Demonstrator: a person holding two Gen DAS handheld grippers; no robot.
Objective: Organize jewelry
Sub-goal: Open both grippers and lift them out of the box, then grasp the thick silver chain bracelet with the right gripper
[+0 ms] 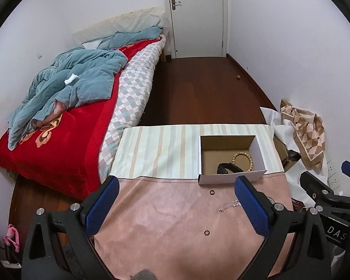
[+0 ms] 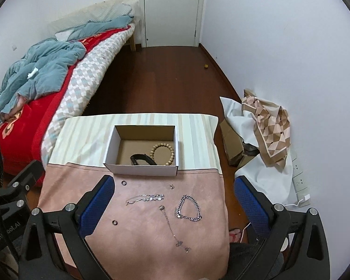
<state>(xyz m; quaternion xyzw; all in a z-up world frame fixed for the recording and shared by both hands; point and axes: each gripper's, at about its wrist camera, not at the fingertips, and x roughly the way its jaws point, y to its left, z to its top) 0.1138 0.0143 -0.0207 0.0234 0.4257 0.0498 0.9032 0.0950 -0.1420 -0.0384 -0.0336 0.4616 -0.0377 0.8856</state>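
The cardboard box (image 2: 141,149) sat on the covered table (image 2: 137,238), open-topped, and it already held a wooden bead bracelet (image 2: 163,153) and a dark band (image 2: 142,159) lying against its near wall. Everything else was still outside it. Just in front of the box lay a small dark ring (image 2: 123,183) and a tiny earring-like piece (image 2: 172,186); a little further toward the person lay a thin silver bracelet (image 2: 145,197), beside it a heavier curb-link chain (image 2: 188,208) curled in a loop, and a fine pendant chain (image 2: 173,228) trailing away from the box toward the table's near edge. A second small ring (image 2: 114,222) rested well in front of the box on its left side.

Both tools hung above the near part of the cloth, holding nothing. The right gripper (image 2: 175,207) had its blue pads spread wide, straddling the loose silver pieces; the left gripper (image 1: 175,207) stood equally wide apart over the left rings.

I judged the sorting barely under way. For the next pick, the looped chain looked the easiest (it had bulk to pinch). Coming straight down and closing across a bunched section should catch several links at once, and lifting slowly before moving over the box would keep the tail from snagging the pendant chain lying just beside it.
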